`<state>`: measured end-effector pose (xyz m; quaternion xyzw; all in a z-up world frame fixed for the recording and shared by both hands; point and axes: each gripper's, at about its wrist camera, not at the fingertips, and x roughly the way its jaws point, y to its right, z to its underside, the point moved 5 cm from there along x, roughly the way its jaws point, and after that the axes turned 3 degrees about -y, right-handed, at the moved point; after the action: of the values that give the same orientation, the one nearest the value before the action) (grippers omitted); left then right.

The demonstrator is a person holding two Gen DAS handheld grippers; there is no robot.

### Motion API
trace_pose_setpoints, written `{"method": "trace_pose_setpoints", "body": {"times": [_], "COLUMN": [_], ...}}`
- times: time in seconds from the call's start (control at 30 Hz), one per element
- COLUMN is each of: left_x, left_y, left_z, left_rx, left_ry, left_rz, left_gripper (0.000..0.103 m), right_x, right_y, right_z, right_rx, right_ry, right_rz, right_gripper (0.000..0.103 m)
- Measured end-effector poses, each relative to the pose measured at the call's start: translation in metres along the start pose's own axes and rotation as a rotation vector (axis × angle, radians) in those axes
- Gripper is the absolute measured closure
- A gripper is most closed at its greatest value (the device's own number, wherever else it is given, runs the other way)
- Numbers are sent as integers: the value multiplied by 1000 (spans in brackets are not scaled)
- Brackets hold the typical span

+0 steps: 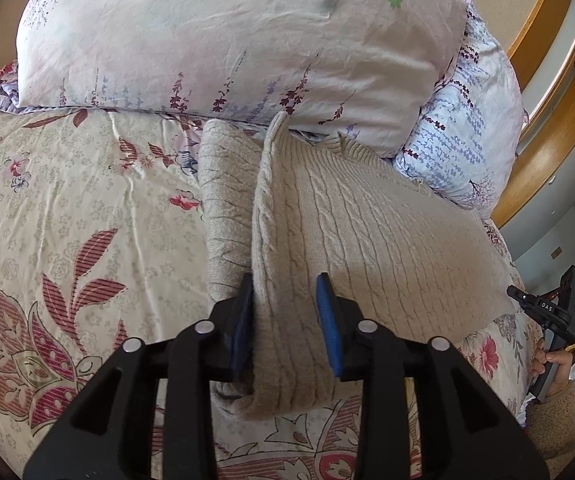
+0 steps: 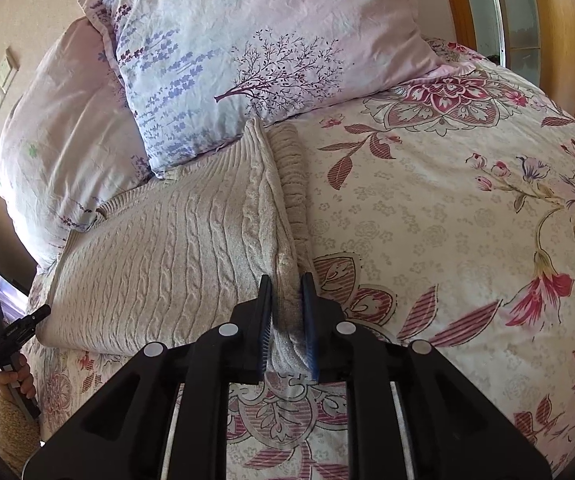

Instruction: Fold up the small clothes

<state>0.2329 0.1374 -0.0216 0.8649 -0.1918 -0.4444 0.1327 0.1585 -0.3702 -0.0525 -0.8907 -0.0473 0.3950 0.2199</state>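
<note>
A beige cable-knit sweater [image 1: 367, 232] lies on the floral bedspread [image 1: 67, 220], its far end against the pillows. My left gripper [image 1: 285, 288] has its blue-padded jaws around the sweater's left folded edge, near its lower corner, with a sleeve [image 1: 223, 200] lying just to the left. In the right wrist view the sweater [image 2: 167, 240] lies to the left, and my right gripper [image 2: 286, 284] is shut on its right folded edge, lifting it into a ridge. Each gripper also shows in the other view, the right one [image 1: 543, 308] and the left one [image 2: 3, 332].
Two floral pillows [image 1: 227, 40] [image 1: 467, 120] lean at the head of the bed, touching the sweater's far end. A wooden headboard and frame [image 1: 551, 132] stands at the right. The bedspread [image 2: 447, 220] stretches wide to the right of the sweater.
</note>
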Motion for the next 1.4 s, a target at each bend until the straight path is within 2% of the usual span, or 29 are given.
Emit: {"method": "trace_pose_setpoints", "body": {"times": [0.1,0.17,0.23,0.27,0.3,0.37,0.4,0.5,0.6,0.77,0.9,1.07,1.2,1.3,1.4], "left_x": [1,-3,-14,-19,-24,-29,-29,-15,2,21,32,28,0,-14,-10], "left_y": [7,12,19,24,29,42,48,62,68,61,50,49,35,10,-15], "left_z": [1,1,-2,-4,-7,-12,-14,-16,-14,-9,-7,-9,-21,-34,-40], "left_rx": [46,62,84,105,128,170,185,203,226,208,166,141,30,-47,-127], "left_ry": [-4,14,72,106,137,186,193,161,118,50,5,6,86,127,90], "left_rz": [-39,-59,-103,-128,-151,-181,-176,-140,-136,-144,-128,-112,-33,-72,-81], "left_gripper": [63,56,39,37,32,24,22,21,21,21,21,19,19,19,21], "right_x": [0,-7,-18,-22,-24,-19,-14,9,31,54,56,56,51,49,48], "right_y": [2,-1,-10,-18,-26,-43,-52,-75,-85,-78,-77,-75,-66,-62,-61], "right_z": [2,0,-6,-11,-15,-22,-25,-30,-30,-27,-25,-25,-24,-25,-25], "right_rx": [-12,-9,-38,-65,-92,-133,-155,-217,-218,-195,-200,-181,-128,-95,-81], "right_ry": [-3,34,100,129,146,138,124,74,16,-45,-42,-32,-18,-13,-11], "right_rz": [37,36,41,38,25,3,-11,-30,-39,19,16,-4,-72,-116,-132], "right_gripper": [87,84,84,80,70,59,59,59,59,58,58,57,57,57,57]}}
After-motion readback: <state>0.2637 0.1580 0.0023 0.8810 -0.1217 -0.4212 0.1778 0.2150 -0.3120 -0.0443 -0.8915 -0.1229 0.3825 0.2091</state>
